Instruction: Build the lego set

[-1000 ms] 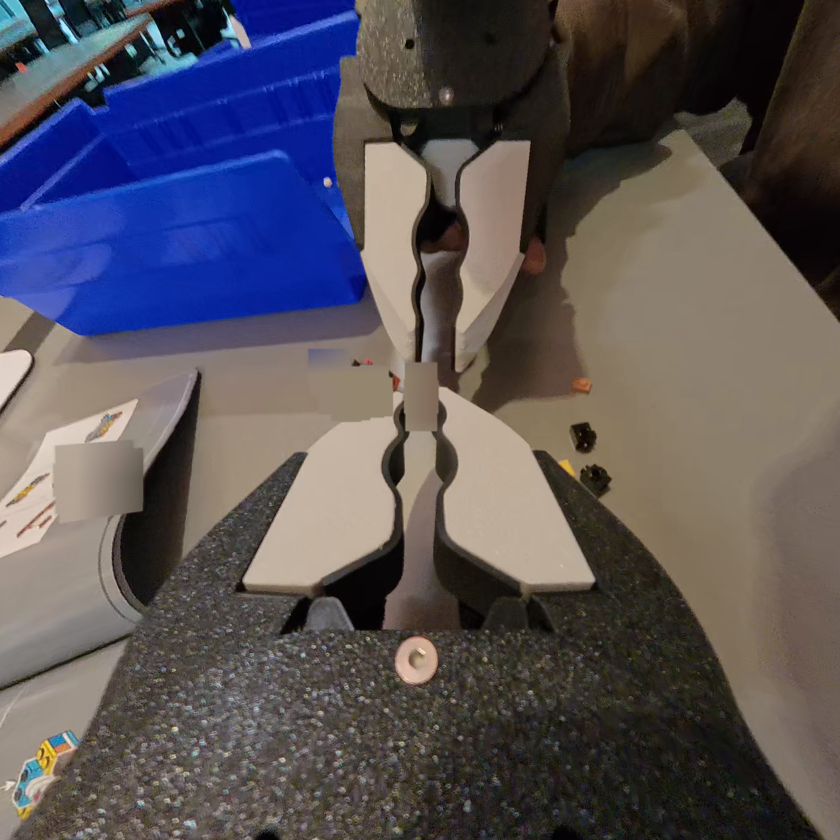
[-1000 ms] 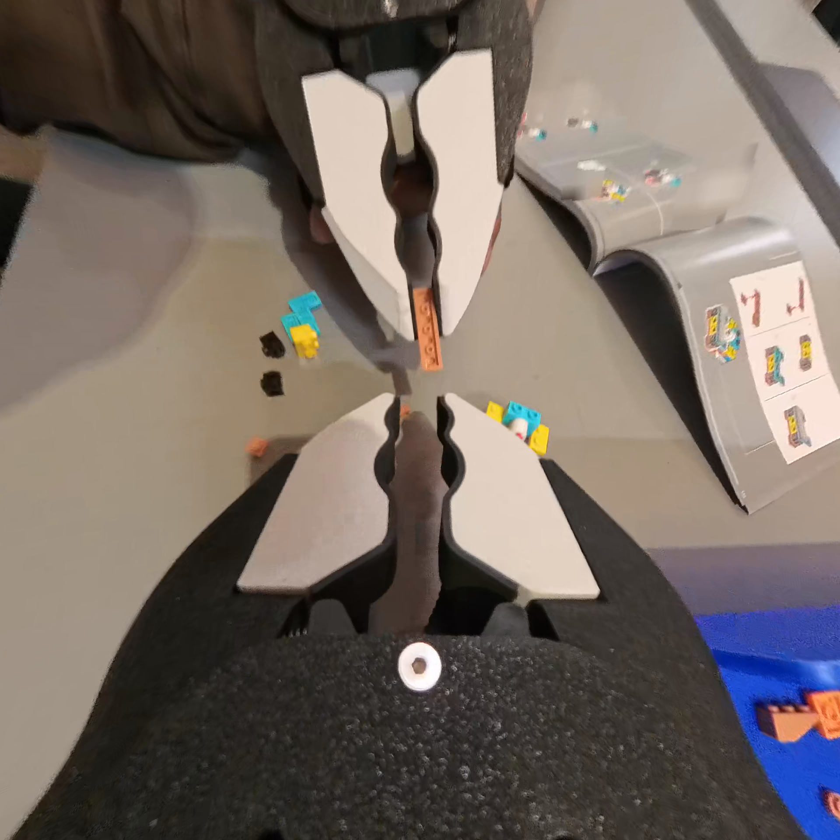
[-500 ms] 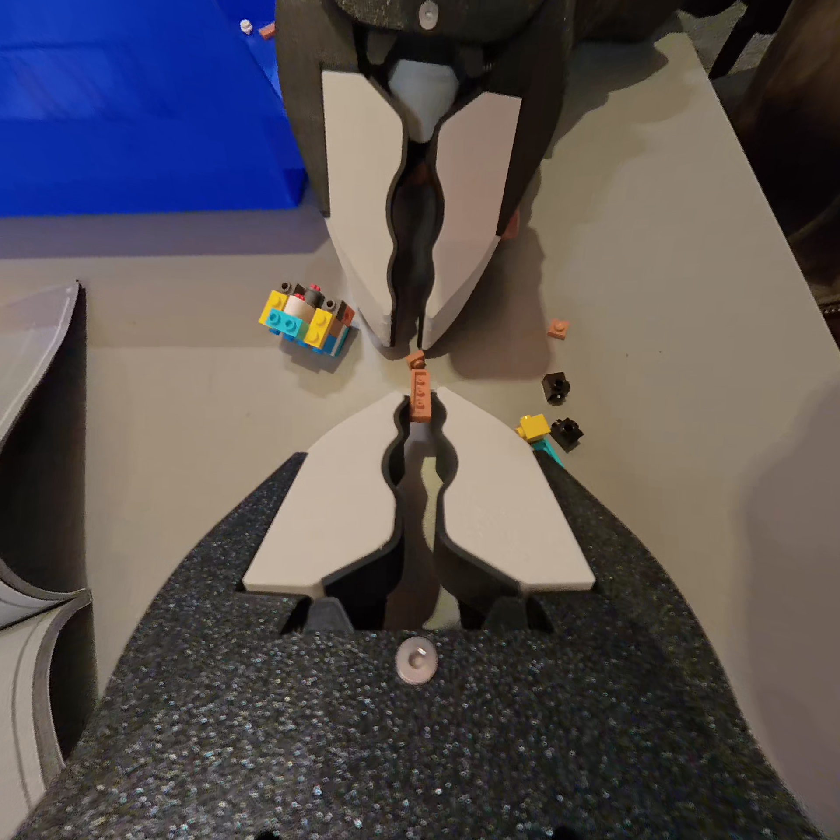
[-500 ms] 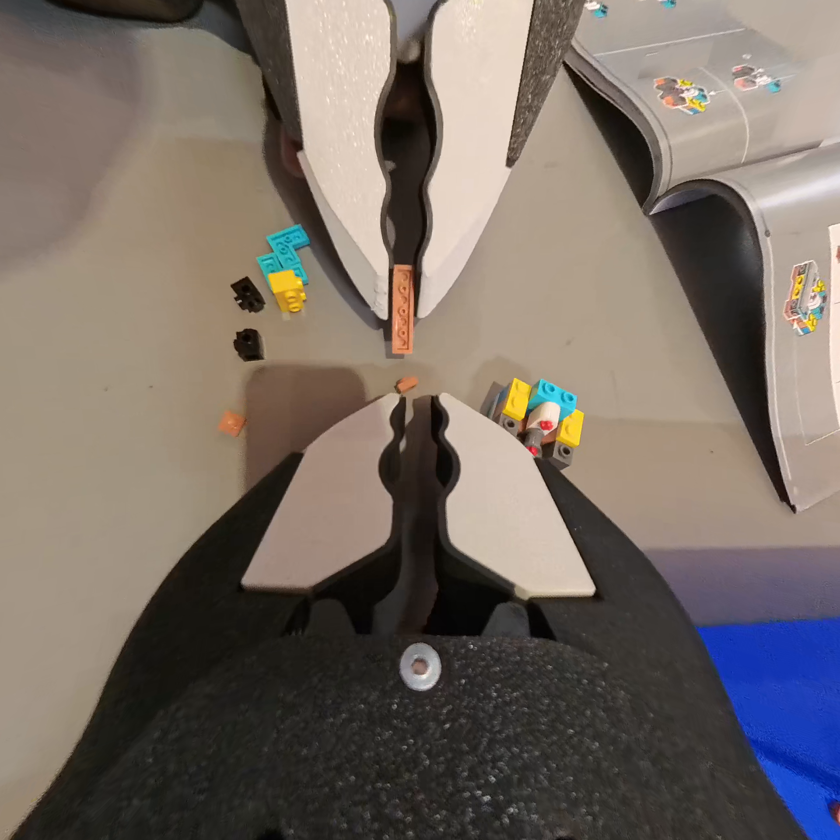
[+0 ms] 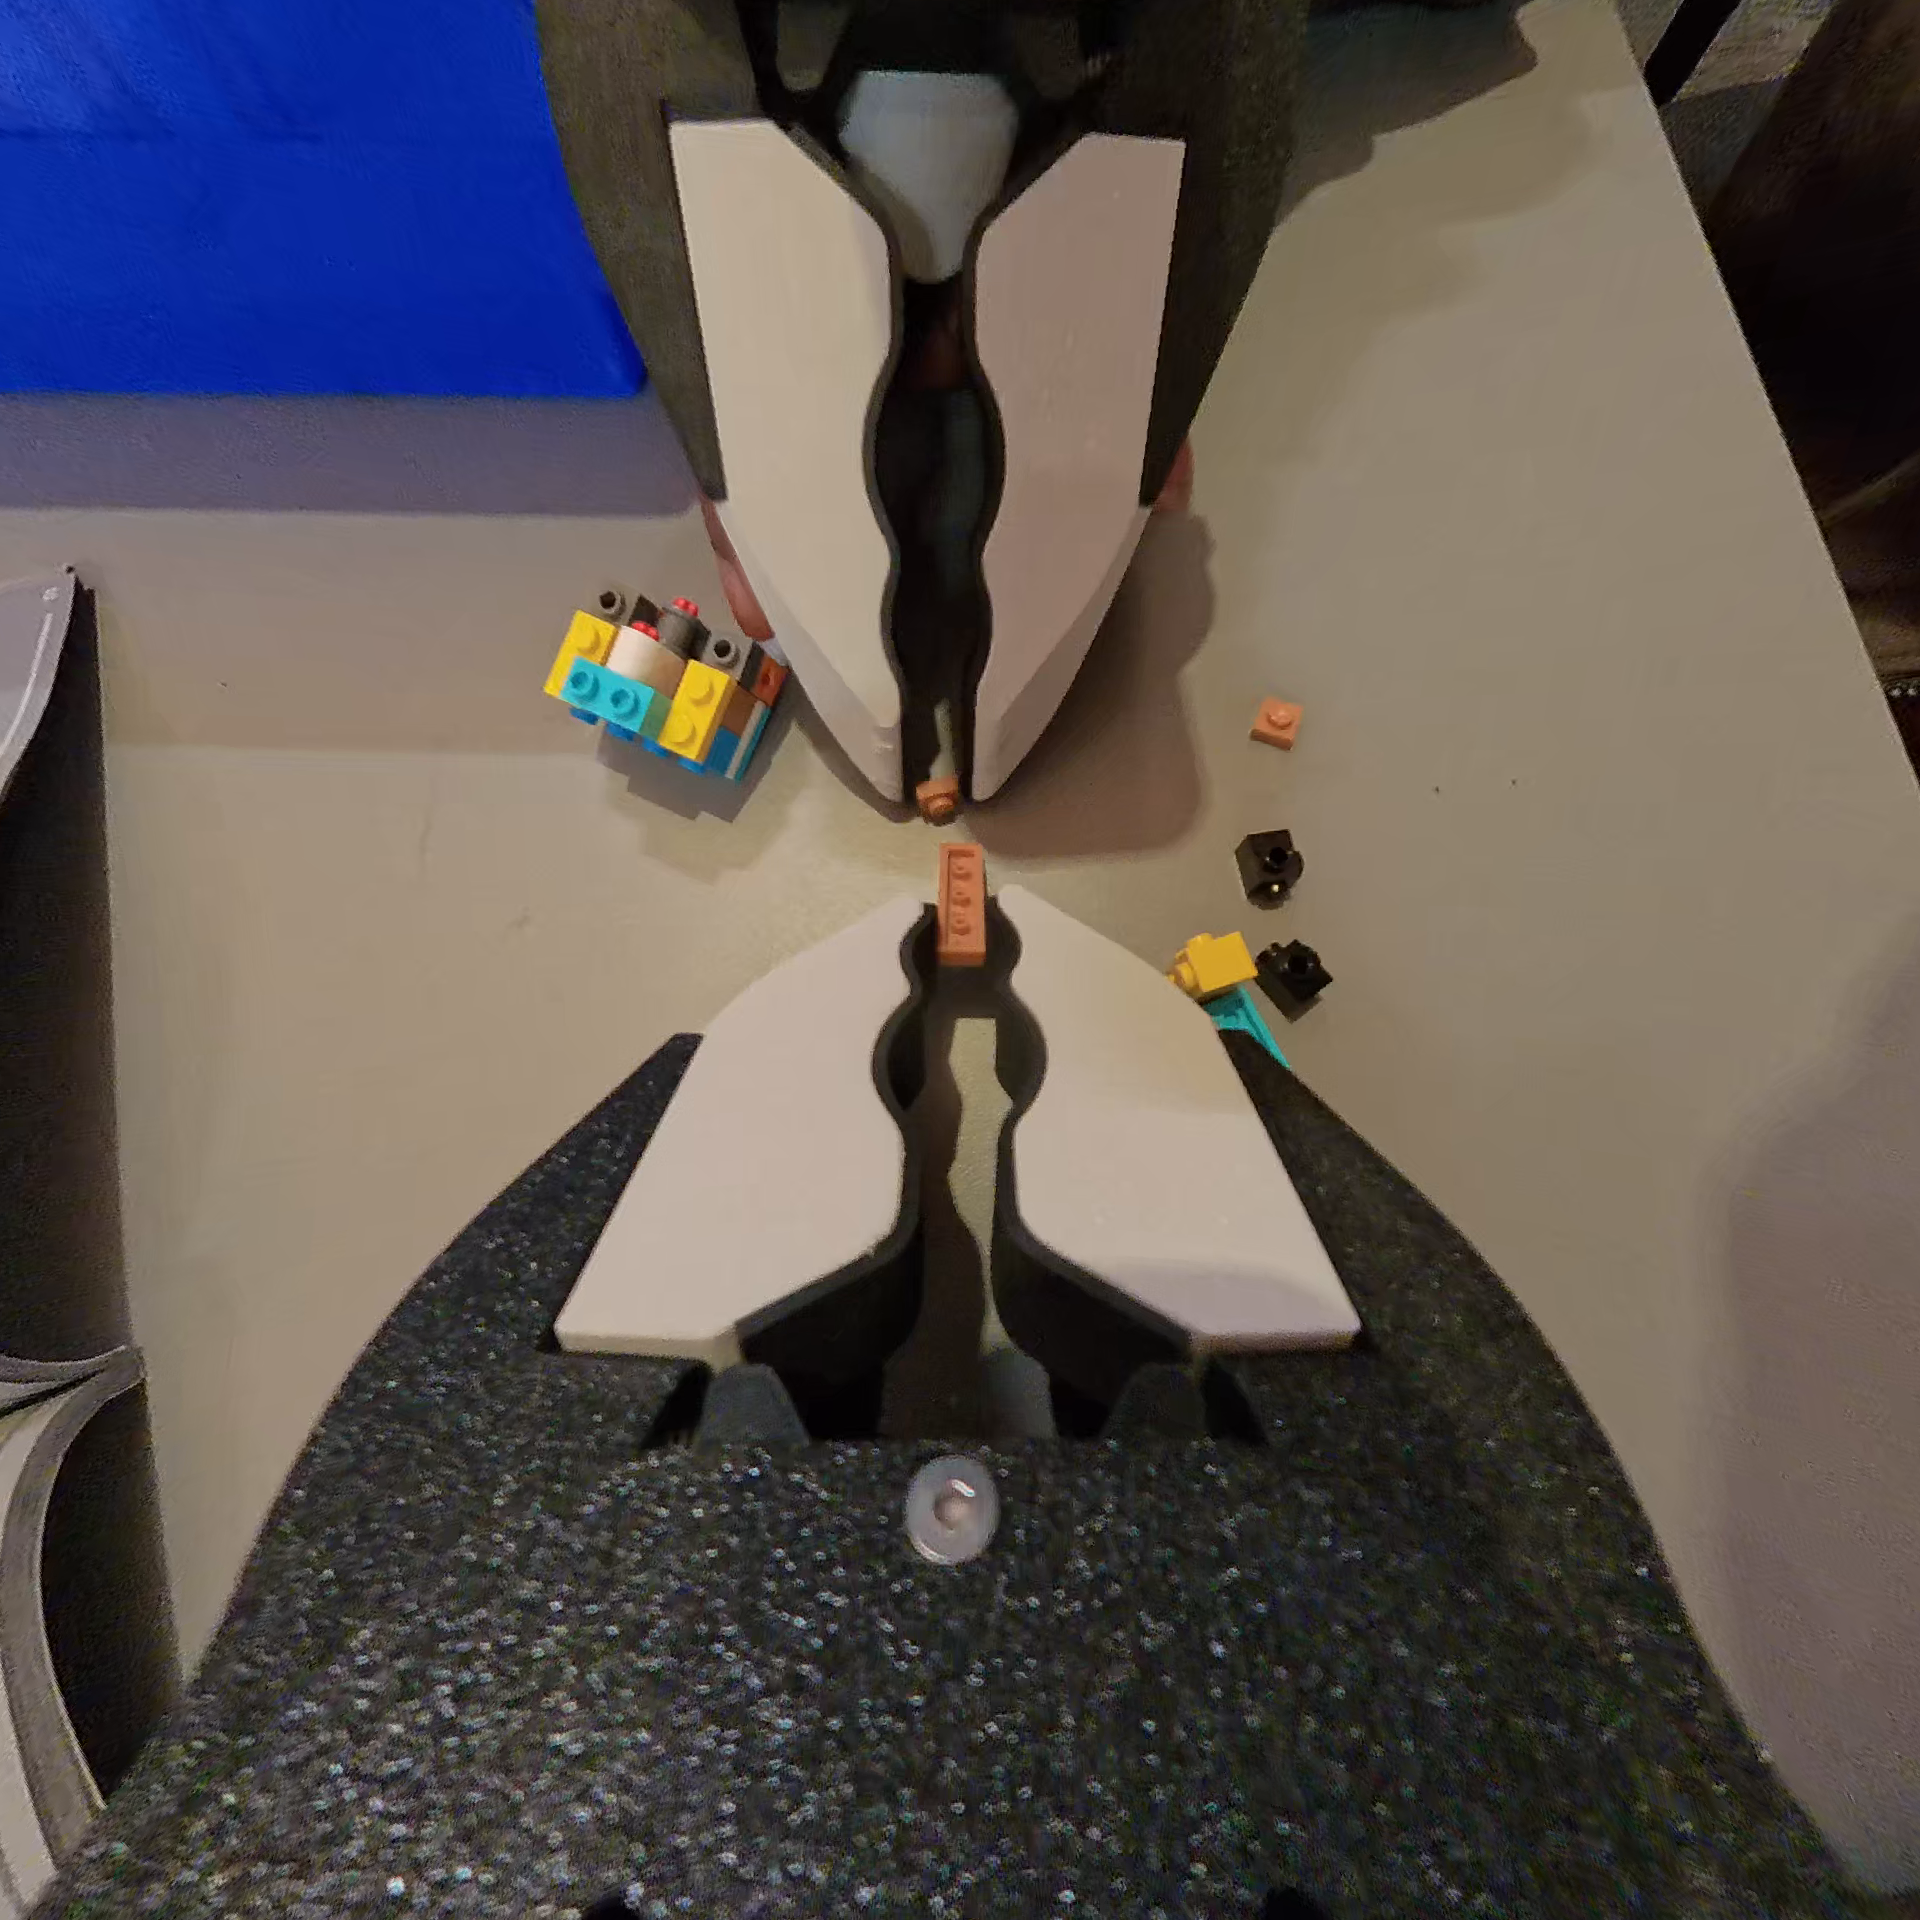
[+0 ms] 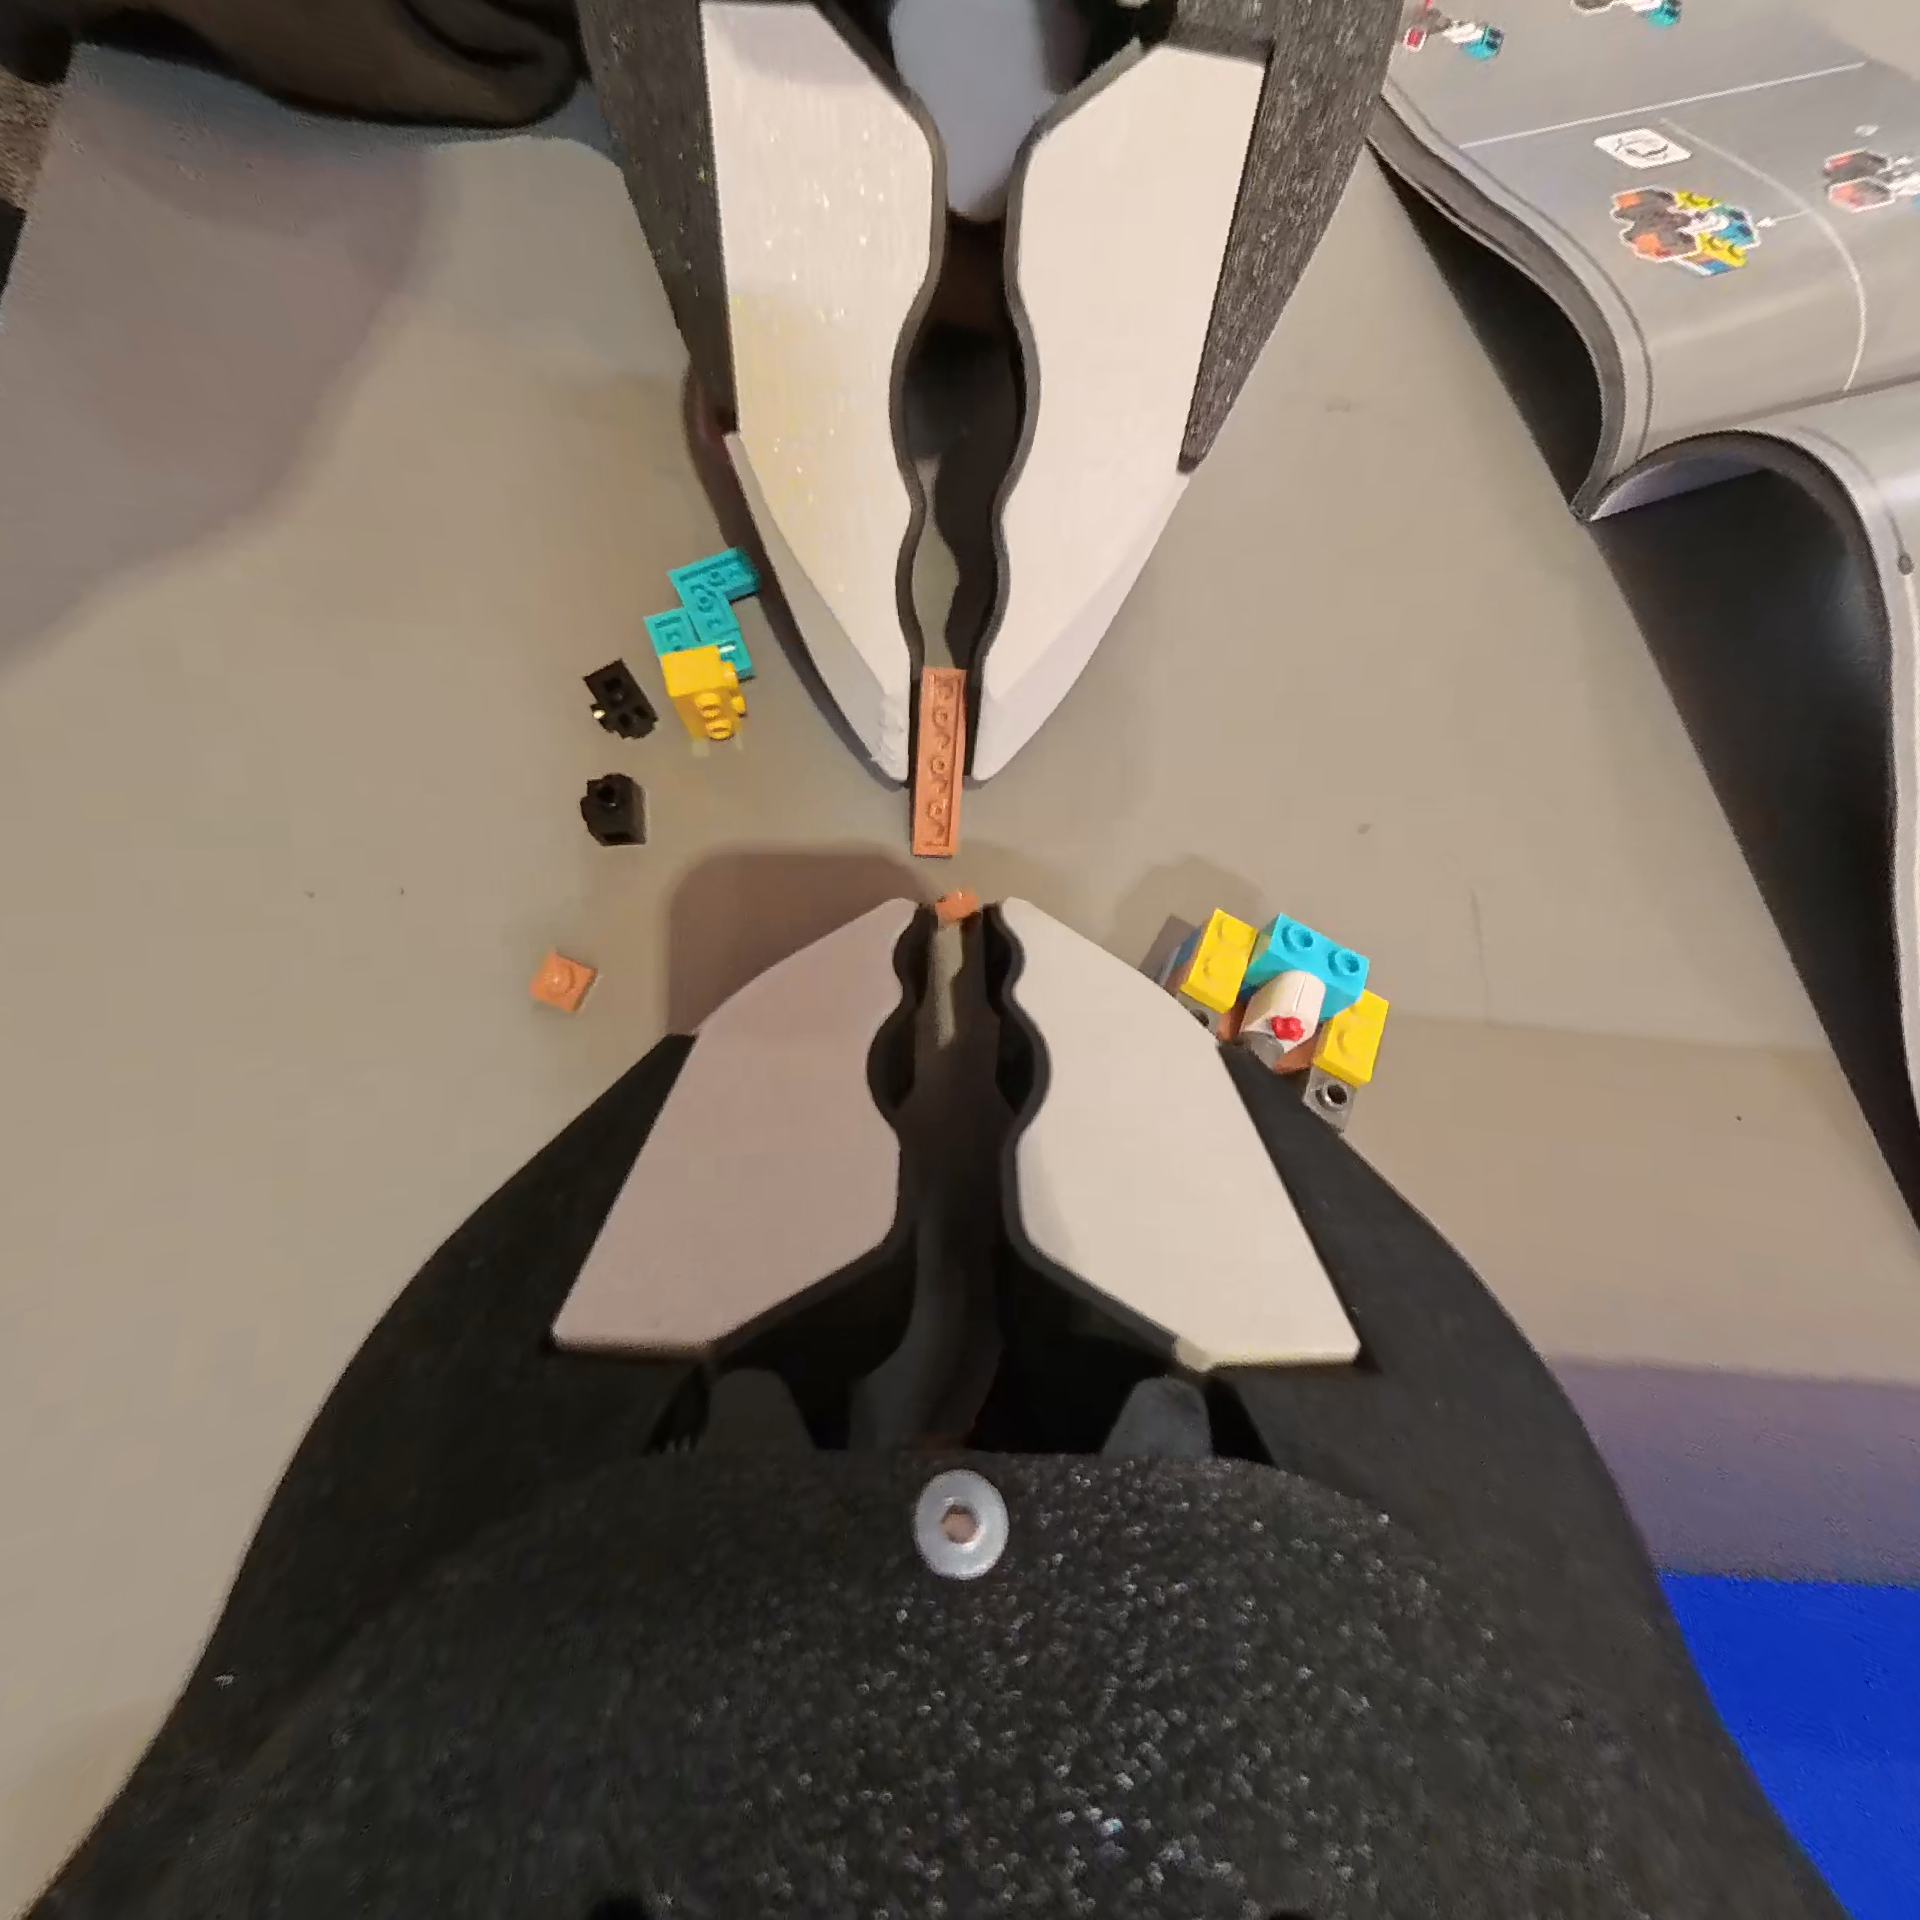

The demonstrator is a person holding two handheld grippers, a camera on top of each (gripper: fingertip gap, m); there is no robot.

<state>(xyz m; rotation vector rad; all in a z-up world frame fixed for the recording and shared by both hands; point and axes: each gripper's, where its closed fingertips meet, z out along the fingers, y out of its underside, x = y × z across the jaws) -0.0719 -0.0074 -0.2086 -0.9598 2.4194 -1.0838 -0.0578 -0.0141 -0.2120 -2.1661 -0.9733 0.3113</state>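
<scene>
**Two grippers tip to tip over the desk, each clamped on an orange piece**

Left wrist view: the left gripper (image 5: 963, 914) is clenched on a long orange plate (image 5: 962, 905), which sticks out past its tips above the grey desk (image 5: 416, 935). Facing it, the right gripper (image 5: 940, 795) pinches a small orange stud piece (image 5: 938, 800); a narrow strip of bare desk shows between the two pieces. The half-built model (image 5: 670, 686) sits just beside the right gripper, near the blue bin (image 5: 291, 197). On the other side lie a flat orange square (image 5: 1276, 721), two black bricks (image 5: 1270, 862) and a yellow brick (image 5: 1216, 961) touching a teal plate, well short of the desk's edge (image 5: 1766, 416). The open stretch between model and booklet (image 5: 42, 727) is bare.

Right wrist view: the right gripper (image 6: 956, 909) grips the stud piece (image 6: 956, 904) at its very tips. The long plate (image 6: 938, 764) hangs from the left gripper (image 6: 938, 774) just beyond, not touching. The model (image 6: 1288, 997) is close against the right gripper's side. The booklet (image 6: 1714, 260) curls up past it.
</scene>
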